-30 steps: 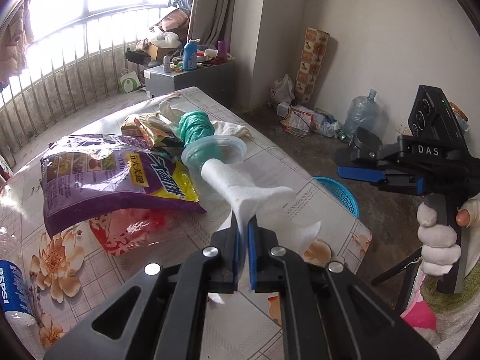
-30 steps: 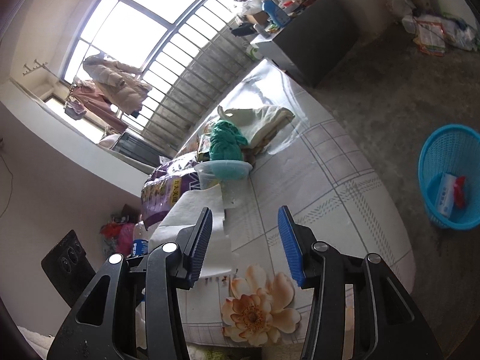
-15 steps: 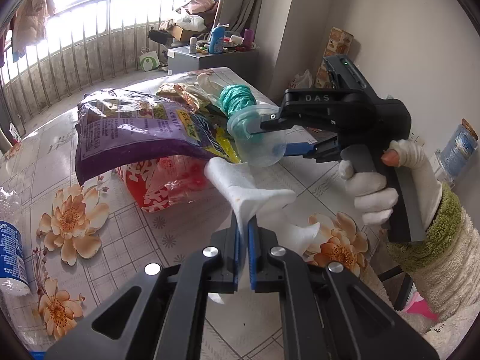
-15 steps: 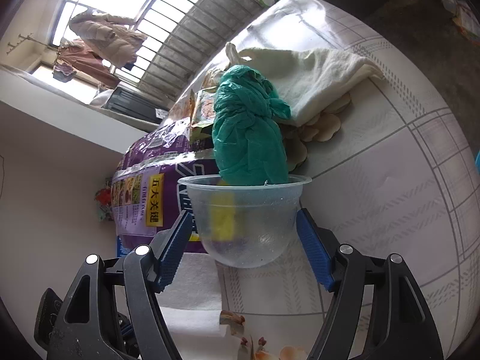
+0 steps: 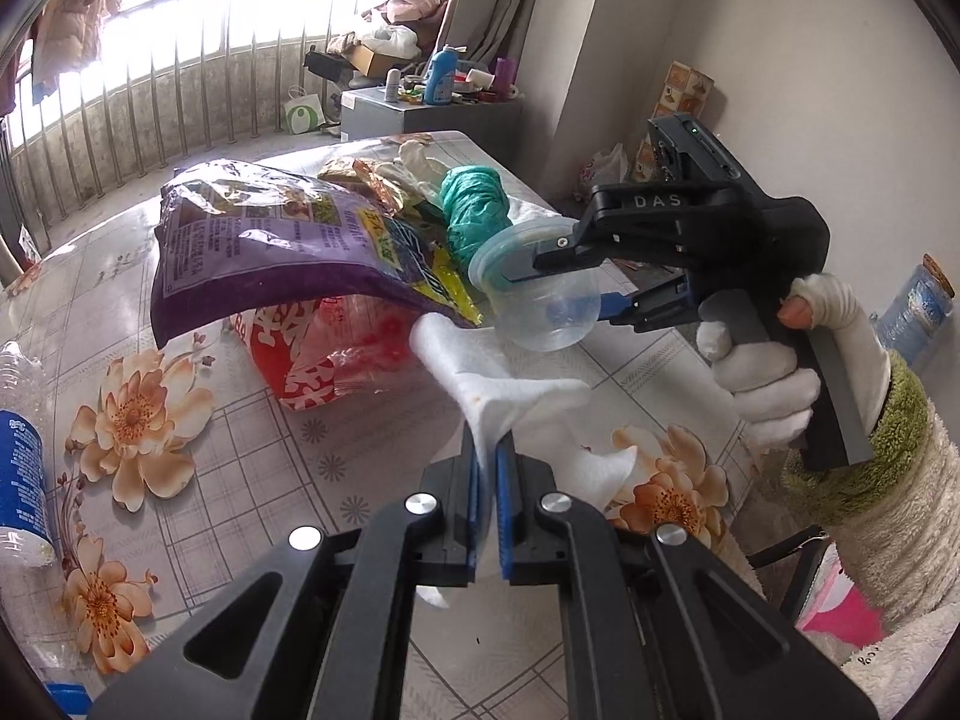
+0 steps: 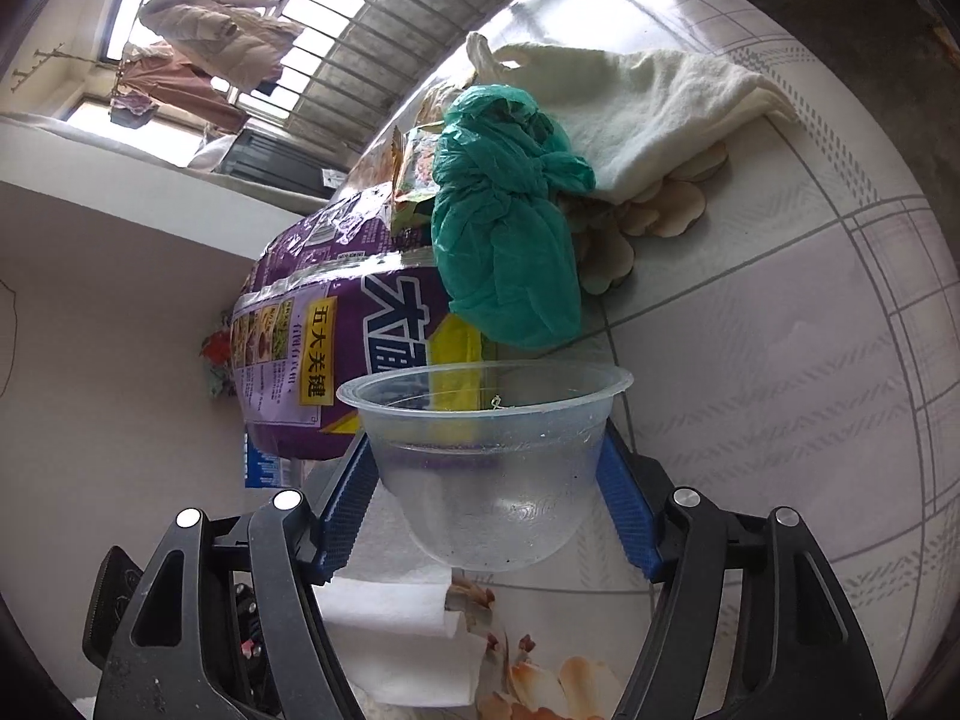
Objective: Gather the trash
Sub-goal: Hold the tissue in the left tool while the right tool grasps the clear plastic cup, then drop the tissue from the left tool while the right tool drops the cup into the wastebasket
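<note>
The right tool (image 6: 489, 516) is closing around the clear plastic bowl (image 6: 489, 468), its pads at the walls, to lift it off the worktop (image 6: 780, 360); the left tool (image 5: 487, 483) pinches a white tissue (image 5: 492, 372), keeping collected trash aloft.

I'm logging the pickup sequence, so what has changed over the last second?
The right gripper came in from the table edge and set its closing jaws around the clear plastic bowl. The left gripper stays shut on the white paper towel; the purple snack bag lies unchanged.
</note>
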Tool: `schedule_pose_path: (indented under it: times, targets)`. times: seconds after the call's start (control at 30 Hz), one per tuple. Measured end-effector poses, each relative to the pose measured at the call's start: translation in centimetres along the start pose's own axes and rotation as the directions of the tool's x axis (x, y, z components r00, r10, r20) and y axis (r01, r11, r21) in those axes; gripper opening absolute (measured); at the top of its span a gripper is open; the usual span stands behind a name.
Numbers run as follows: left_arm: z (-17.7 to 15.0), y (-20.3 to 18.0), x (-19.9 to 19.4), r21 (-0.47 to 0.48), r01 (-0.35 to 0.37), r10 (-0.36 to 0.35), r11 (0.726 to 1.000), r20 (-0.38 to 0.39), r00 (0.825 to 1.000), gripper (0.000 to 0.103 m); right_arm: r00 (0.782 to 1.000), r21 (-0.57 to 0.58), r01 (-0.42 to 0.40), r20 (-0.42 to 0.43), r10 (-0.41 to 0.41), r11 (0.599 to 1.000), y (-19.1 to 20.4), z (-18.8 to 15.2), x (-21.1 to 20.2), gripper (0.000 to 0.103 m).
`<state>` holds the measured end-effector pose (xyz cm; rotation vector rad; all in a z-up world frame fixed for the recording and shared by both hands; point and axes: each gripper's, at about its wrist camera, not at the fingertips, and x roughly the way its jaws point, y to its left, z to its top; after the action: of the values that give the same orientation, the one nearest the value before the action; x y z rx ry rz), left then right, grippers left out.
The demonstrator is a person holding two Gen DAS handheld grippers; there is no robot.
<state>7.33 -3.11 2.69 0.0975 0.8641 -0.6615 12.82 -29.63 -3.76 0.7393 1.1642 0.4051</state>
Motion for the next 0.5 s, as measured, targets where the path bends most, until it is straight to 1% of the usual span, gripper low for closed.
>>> schedule_pose_path:
  times: [0.13, 0.23, 0.3, 0.37, 0.43, 0.5]
  targets:
    - [-0.2, -0.9, -0.8, 0.017, 0.014, -0.014, 1.000, 0.014, 1.000, 0.005, 1.000, -0.001, 0.006, -0.014, -0.006, 1.000, -1.2, -2.0, -2.8, 0.066]
    - [-0.1, -1.5, -1.3, 0.029, 0.033, -0.033, 0.999, 0.020, 0.999, 0.005, 0.999, 0.026, 0.009, 0.033, -0.010, 1.000, -2.4, -4.0, -5.7, 0.066]
    - [0.2, -2.3, -1.5, 0.038, 0.051, -0.052, 0.998, 0.024, 0.998, 0.005, 0.996, 0.061, -0.013, 0.091, 0.007, 0.998, -3.4, -5.1, -8.0, 0.066]
    - [0.9, -3.2, -1.4, 0.054, 0.074, -0.076, 0.996, 0.025, 0.997, 0.005, 0.985, 0.093, -0.036, 0.171, 0.020, 0.995, -4.7, -6.8, -10.9, 0.066]
    - [2.1, -4.3, -0.7, 0.063, 0.123, -0.125, 0.990, 0.021, 0.992, 0.005, 0.966, 0.123, -0.064, 0.256, 0.030, 0.990, -6.0, -8.4, -13.9, 0.066]
    - [3.8, -5.7, 0.5, 0.064, 0.184, -0.185, 0.981, 0.007, 0.983, 0.005, 0.940, 0.149, -0.081, 0.339, 0.026, 0.985, -7.3, -9.8, -16.9, 0.066]
